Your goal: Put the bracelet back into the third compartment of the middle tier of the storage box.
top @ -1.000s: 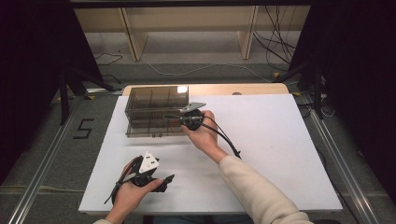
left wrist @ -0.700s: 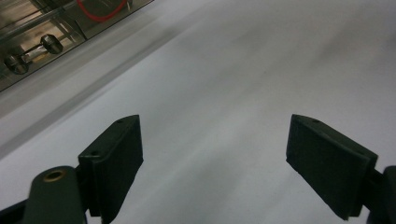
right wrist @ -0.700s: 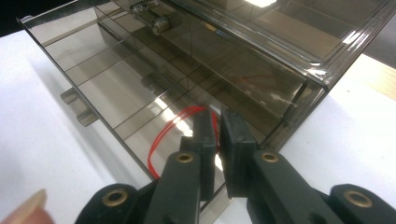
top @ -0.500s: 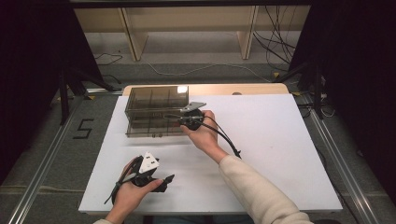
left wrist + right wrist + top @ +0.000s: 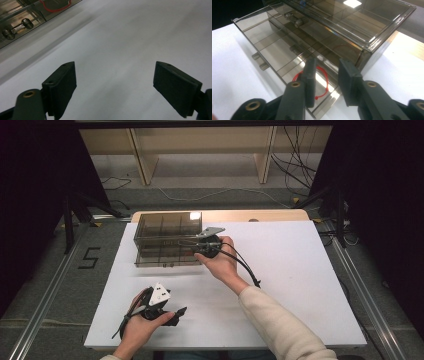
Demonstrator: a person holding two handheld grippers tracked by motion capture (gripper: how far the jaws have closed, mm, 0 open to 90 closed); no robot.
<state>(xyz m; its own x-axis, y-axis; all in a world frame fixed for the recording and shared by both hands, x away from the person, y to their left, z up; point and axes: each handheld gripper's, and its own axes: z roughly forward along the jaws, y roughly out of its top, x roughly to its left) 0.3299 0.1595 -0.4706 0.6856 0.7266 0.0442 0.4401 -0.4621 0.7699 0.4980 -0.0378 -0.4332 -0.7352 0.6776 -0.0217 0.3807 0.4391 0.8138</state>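
Right gripper view: a red cord loop is seen in the pulled-out drawer of a smoked plastic drawer box, just beyond the right gripper, whose jaws are slightly apart and hold nothing. Against the earlier high views almost nothing is changed, so the drawer step is probably paused. The drawer's long axis runs away leftward from the jaws. The left gripper is rested wide open over the white table.

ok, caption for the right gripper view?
Right gripper, jaws slightly apart, over a red cord loop in the smoked-plastic organizer's pulled-out drawer.
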